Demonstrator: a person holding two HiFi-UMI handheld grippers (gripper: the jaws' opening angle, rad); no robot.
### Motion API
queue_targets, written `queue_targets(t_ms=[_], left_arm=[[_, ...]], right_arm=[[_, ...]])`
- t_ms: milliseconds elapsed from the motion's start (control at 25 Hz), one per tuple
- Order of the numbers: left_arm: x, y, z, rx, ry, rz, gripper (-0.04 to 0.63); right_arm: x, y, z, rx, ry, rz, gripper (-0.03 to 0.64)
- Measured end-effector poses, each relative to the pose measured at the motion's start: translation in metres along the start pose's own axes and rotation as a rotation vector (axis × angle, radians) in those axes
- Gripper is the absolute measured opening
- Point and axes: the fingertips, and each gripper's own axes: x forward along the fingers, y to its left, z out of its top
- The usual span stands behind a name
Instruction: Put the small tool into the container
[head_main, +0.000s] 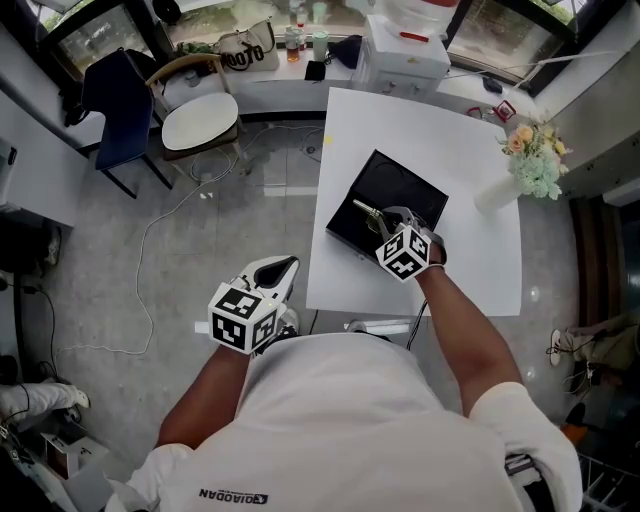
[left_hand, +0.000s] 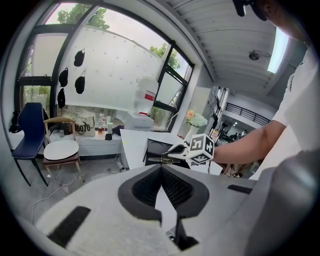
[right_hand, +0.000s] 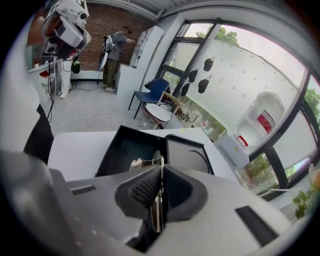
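Head view: small silvery metal tool (head_main: 366, 211) sticks out of right gripper (head_main: 386, 224), above black shallow box (head_main: 400, 180) on white table (head_main: 480, 260).
Left gripper view: left gripper (left_hand: 161, 169) pad tips meet, nothing between.
Right gripper view: jaws clamped narrow on tool, tip over box's open compartment. Can't tell if it touches the box.

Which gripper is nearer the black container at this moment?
Right. The right gripper holds the small tool over the black container; the left gripper hangs off the white table, beyond its left edge, clear of the container.
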Motion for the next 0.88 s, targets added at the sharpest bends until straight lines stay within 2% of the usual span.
queue_targets(t_ms=[280,560,880], left_arm=[[0.000,0.006,0.004,0.001,-0.002,0.012,0.009],[0.004,0.005,0.005,0.005,0.006,0.004,0.009],[0.006,0.004,0.006,0.005,0.006,-0.003,0.009]], right_arm=[[0.010,0.009,-0.013,-0.106,0.031,-0.026,0.017],[0.011,0.021,-0.022,-0.067,0.054,0.026,0.026],[0.016,0.045,-0.035,-0.071,0.110,0.093,0.060]])
